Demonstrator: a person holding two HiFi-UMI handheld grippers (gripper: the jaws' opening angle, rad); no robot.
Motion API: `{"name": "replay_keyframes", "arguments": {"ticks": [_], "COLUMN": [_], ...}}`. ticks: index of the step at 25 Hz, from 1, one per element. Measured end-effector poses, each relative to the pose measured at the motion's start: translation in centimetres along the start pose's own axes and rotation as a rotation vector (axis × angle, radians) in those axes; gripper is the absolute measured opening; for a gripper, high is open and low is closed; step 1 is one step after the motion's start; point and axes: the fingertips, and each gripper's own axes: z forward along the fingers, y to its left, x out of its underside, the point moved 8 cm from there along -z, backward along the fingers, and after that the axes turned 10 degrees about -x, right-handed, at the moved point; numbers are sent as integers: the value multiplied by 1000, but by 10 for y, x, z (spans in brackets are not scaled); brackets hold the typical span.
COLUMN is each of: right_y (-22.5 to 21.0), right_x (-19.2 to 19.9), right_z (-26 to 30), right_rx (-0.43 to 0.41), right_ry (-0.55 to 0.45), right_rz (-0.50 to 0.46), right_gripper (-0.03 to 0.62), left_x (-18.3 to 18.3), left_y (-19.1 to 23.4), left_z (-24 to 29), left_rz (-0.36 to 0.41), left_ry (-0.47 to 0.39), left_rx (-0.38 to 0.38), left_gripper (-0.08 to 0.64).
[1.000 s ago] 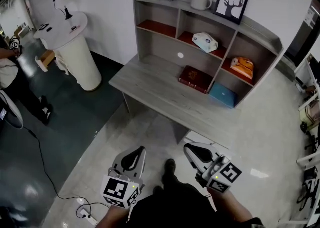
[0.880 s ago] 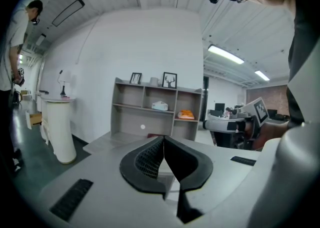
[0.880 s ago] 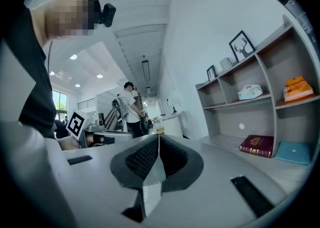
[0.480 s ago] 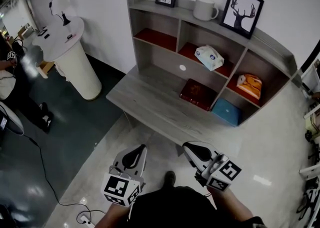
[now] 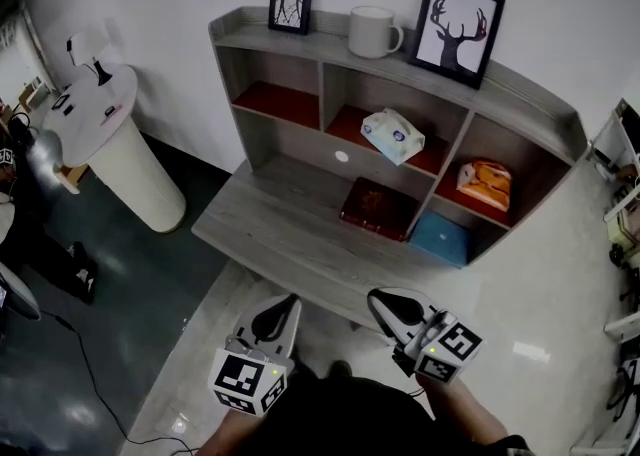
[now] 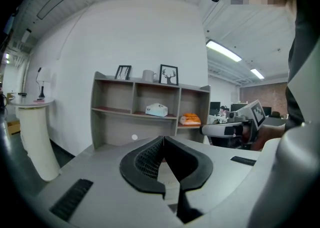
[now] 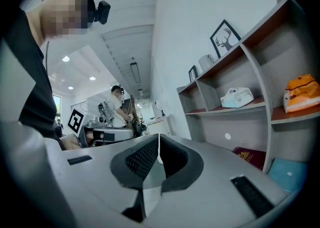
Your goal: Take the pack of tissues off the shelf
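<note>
Both claws closed, nothing in them: left gripper (image 5: 283, 304) and right gripper (image 5: 386, 300) have jaws pressed together. Both sit at the near edge of the desk (image 5: 270, 234), well apart from the shelf (image 5: 520, 96). Task looks not started. Pack of tissues (image 5: 392, 136) sits in the middle upper compartment, on the red board. Left to do: reach in, open, grip, pull out. Pack lies flat, long axis roughly left-right along the board, slightly skewed, right end nearer the front.

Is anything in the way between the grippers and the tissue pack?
Nothing visible blocks it. The tissue pack sits alone in an open-fronted part of the shelf. Only the desk top lies between it and the left gripper and right gripper.
</note>
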Motion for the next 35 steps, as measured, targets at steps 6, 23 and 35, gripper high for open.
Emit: {"name": "replay_keyframes", "arguments": {"ticks": [6,23,35], "right_y": [-31,-99,-99], "right_x": [-8,-38,-23], "right_z": [23,154,161], "right_rx": [67,352,551], "right_ry": [-31,-63,-94], "right_rz": [12,26,95], "right_gripper": [18,18,18], "left_x": [-8,-62,-87], "left_y": [28,153,160], "left_z": [57,206,264], "left_rz": [17,105,176], "left_ry": [-2,-4,-33], "left_rx": [103,466,670], "left_gripper": [15,15,17]}}
